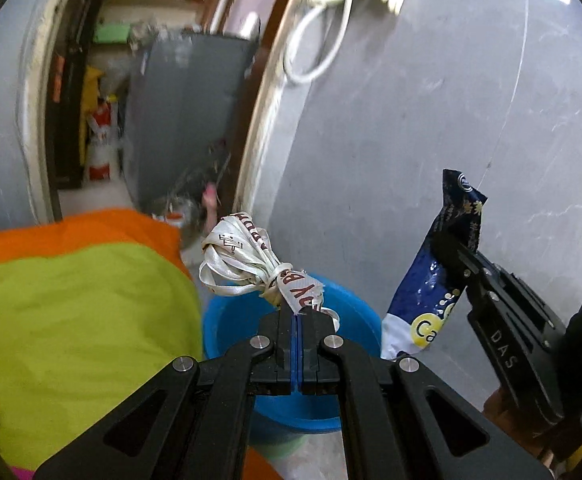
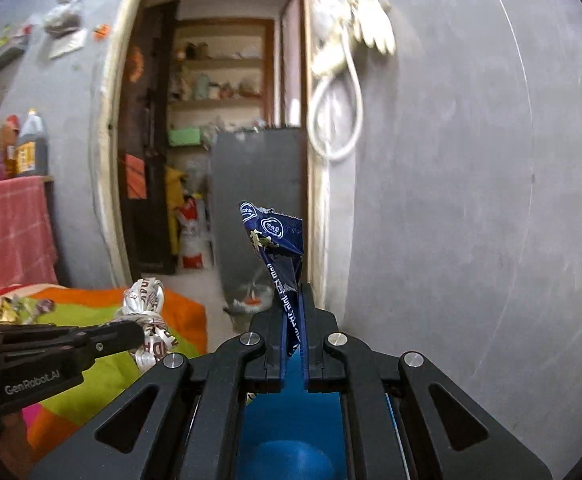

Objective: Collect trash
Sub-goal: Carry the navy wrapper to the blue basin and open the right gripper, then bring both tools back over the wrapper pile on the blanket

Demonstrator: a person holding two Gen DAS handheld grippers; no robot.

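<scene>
Grey wall (image 1: 411, 120) fills right half of both views; doorway w/ cluttered shelves at upper left; orange-and-green cloth (image 1: 83, 312) lower left. Blue bin (image 1: 347, 320) sits low centre, directly below both tools.

Left gripper (image 1: 295, 314): fingers pressed together, pinching the tail of a knotted white ribbon (image 1: 243, 256); bundle stands above the bin rim. Right gripper (image 2: 294, 300): fingers pinching a dark blue wrapper (image 2: 273, 232) by its mid-section; wrapper sticks up over the bin, blue interior visible beneath in right wrist view.

Risk (judgement): ribbon is held only by a thin end, so it may slip early or snag on the finger on release; light wrapper could drift or cling & land outside the rim if let go too high.

Legible text: "DAS" on right tool, "GenRobot.AI" on left tool; "Ca" in yellow circle on wrapper; ribbon lettering partial, approx. "BY"
</scene>
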